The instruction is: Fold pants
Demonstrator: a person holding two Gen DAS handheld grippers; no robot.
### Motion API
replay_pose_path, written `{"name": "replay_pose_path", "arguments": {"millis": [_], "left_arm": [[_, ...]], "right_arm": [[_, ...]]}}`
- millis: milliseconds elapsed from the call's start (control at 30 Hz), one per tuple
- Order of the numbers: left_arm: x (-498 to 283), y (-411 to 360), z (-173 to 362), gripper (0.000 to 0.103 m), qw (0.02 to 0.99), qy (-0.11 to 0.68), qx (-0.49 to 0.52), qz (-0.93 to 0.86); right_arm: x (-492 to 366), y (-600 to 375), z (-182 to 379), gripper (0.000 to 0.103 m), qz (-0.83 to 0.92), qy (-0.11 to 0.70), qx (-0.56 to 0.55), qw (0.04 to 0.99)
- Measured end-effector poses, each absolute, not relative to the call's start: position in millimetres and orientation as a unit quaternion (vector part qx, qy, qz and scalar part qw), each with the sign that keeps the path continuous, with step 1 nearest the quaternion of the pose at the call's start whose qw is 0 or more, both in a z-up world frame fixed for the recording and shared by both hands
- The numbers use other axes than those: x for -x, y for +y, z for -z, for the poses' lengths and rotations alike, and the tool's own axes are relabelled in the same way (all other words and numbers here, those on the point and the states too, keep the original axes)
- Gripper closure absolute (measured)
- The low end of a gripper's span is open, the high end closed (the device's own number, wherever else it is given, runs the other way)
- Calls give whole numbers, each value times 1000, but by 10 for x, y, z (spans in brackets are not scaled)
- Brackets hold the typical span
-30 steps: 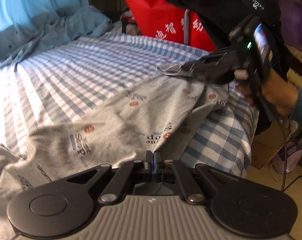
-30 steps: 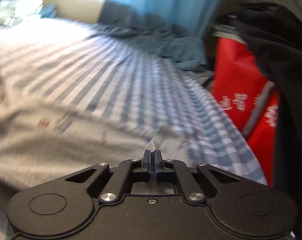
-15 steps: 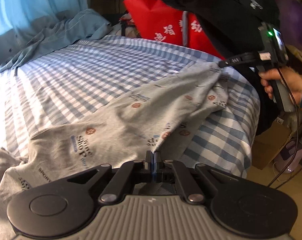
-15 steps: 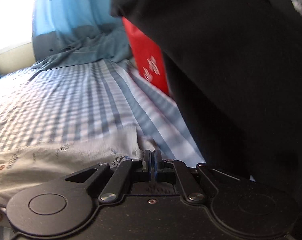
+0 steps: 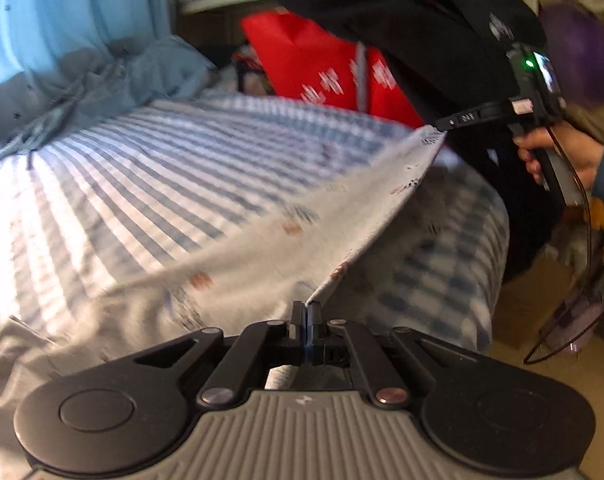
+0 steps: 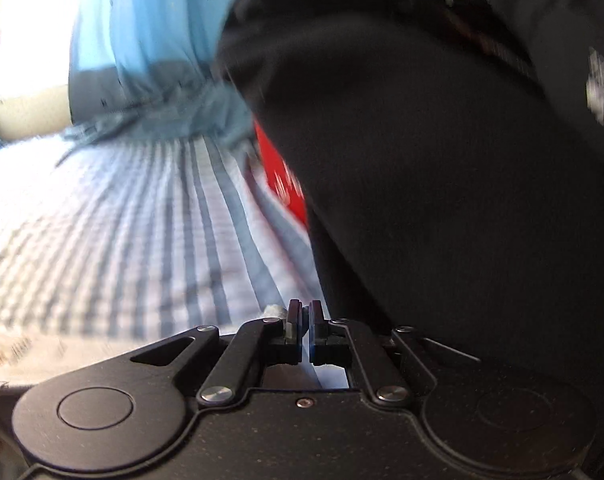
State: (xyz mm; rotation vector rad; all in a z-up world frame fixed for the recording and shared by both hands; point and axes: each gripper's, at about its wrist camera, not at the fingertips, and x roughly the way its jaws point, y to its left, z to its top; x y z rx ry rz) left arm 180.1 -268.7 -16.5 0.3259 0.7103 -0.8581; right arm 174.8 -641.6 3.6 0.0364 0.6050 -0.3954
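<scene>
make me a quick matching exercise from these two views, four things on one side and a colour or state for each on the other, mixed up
Things:
1. pants
2. bedsheet
3. bag
4. left gripper

Colour or state:
A. red with white characters
B. shut on a fabric edge
C. blue and white checks
D. grey with small prints, stretched taut between two grippers

Pairs: 1-D, 2-C, 3-A, 4-B
</scene>
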Motion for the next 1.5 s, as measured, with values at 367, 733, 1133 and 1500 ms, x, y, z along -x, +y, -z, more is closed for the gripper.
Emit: {"name": "replay_pose_path", "arguments": {"millis": [367,733,1133,1500], "left_arm": [[-1792,-2619,421,98,822,375,-118,411],[-1731,-1945,154,26,874,350,-27,337],[-1689,-613,66,15,927,342,68,136],[-1715,-3,-14,14,944,317,70,63]], "right_arm": [[-1479,-6571,527,90,217,331,-48,917],[-1994,-6573,580,58,152,345,-94,921],[-1986,-6278,461,101,182,340,24,922],[-2132,-6244,575,77,210,367,54,905]]}}
